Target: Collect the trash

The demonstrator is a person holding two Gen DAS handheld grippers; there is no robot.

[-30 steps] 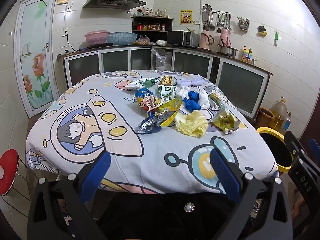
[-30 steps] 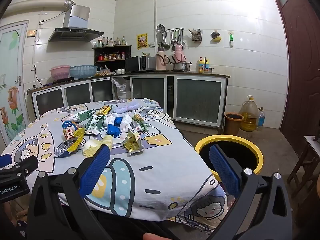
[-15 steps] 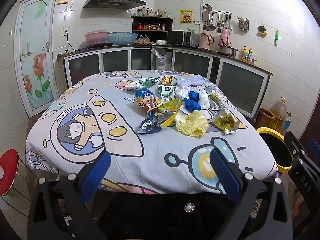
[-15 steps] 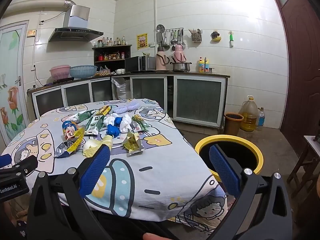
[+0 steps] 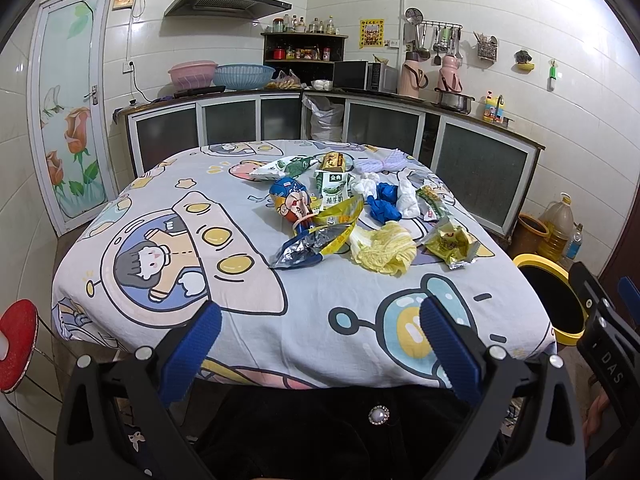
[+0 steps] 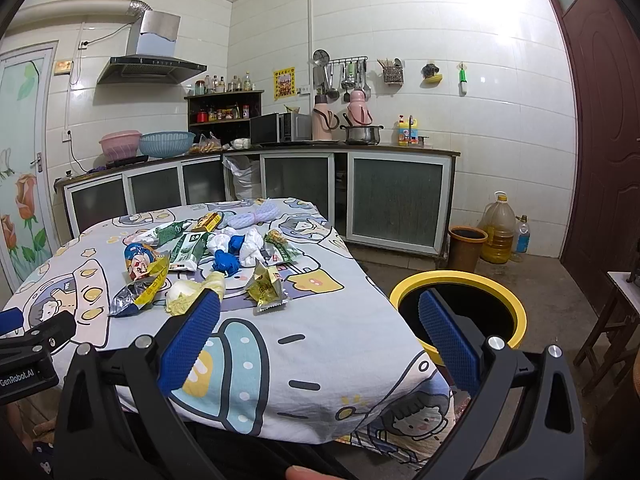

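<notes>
A heap of trash lies on the cartoon tablecloth [image 5: 160, 216]: a silver and yellow wrapper [image 5: 308, 246], a yellowish leafy piece [image 5: 382, 246], a yellow packet [image 5: 454, 244], a blue crumpled glove [image 5: 382, 202], a white and green carton [image 5: 334, 188] and white tissue. The same heap shows in the right wrist view, with the yellow packet [image 6: 266, 288] nearest. A yellow-rimmed bin [image 6: 458, 312] stands on the floor right of the table; the bin [image 5: 548, 300] also shows past the table corner. My left gripper [image 5: 320, 322] is open at the near table edge. My right gripper [image 6: 316, 312] is open and empty.
Kitchen counters [image 6: 280, 152] with a microwave and pots run behind the table. An oil jug [image 6: 498, 228] and a brown pot [image 6: 466, 242] stand by the far wall. A red stool [image 5: 16, 340] is at the left. A wooden stool [image 6: 612, 320] is at the right edge.
</notes>
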